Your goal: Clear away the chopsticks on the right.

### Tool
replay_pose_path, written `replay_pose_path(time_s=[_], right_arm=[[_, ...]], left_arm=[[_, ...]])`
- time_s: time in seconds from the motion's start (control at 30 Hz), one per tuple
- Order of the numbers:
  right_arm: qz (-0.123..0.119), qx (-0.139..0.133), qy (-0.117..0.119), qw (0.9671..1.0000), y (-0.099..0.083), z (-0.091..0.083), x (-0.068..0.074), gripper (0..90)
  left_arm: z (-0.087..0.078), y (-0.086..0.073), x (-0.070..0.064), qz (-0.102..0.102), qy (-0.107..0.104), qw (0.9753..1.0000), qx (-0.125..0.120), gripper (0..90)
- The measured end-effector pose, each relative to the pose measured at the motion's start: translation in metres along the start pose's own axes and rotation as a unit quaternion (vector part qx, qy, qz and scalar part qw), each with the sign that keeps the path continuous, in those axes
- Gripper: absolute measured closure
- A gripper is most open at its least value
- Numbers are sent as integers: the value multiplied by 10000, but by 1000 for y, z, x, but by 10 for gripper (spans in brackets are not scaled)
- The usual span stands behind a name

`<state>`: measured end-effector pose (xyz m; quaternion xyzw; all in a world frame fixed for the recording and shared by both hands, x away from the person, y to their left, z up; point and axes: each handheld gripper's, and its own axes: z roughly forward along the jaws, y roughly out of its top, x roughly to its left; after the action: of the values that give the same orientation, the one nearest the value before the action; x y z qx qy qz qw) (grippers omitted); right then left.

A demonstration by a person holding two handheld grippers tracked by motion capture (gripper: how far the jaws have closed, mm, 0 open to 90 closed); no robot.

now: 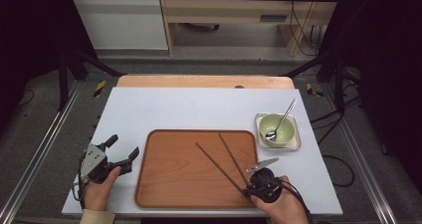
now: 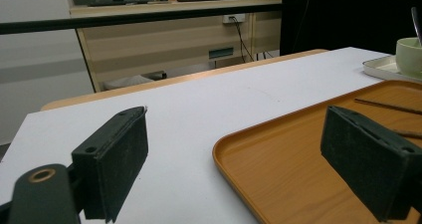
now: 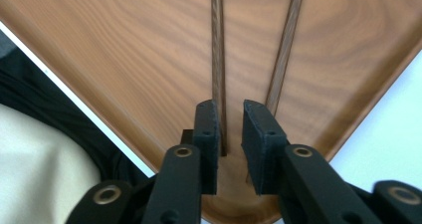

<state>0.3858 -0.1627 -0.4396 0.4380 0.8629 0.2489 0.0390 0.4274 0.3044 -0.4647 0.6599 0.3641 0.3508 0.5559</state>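
- Down at the near right corner of the tray [image 1: 164, 184], my right gripper [image 1: 259, 183] sat over the thick ends of the chopsticks [image 1: 226, 162].
- Those two sticks lay on the tray, ends close together near me and tips fanned out toward the far side.
- From the right gripper view, the jaws were nearly closed with a narrow gap left. One chopstick [image 3: 217, 64] ran into that gap along the left pad; the other one [image 3: 286, 50] passed behind the right jaw, outside it as far as I could tell. Whether it was actually pinching the stick, I couldn't tell.
- My left gripper [image 1: 119, 152] was parked on the table [image 1: 199, 107] just left of the tray, wide open and holding nothing. The left gripper view showed both pads far apart with the tray edge [image 2: 234, 149] between them.
- Bowl [image 1: 277, 129] with a spoon [image 1: 282, 118] in it sat on a small dish off the tray's far right corner, untouched.
- My read: I was at the grab stage on the chopsticks. Next move needed a firm close on that one stick (or a re-centre to catch both), then a level lift so the long end wouldn't swing.
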Motion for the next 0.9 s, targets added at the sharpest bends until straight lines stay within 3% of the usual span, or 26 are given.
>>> replay_pose_path(time_s=[0.2, 0.33, 0.63, 0.9], right_arm=[[77, -546, -62, 9985, 6, -3, -9, 656], [-64, -970, -33, 9953, 10, 1, -17, 589], [-21, -1620, -120, 9867, 15, 9, -32, 427], [-83, -2164, -265, 9759, 13, 11, -39, 273]], left_arm=[[1, 0, -1, 14, -26, 10000, 12, 111], [1, 0, -1, 3, -33, 10000, 15, 111], [0, 0, 0, 4, -36, 10000, 15, 110], [1, 1, -3, -11, -127, 9999, 57, 103]])
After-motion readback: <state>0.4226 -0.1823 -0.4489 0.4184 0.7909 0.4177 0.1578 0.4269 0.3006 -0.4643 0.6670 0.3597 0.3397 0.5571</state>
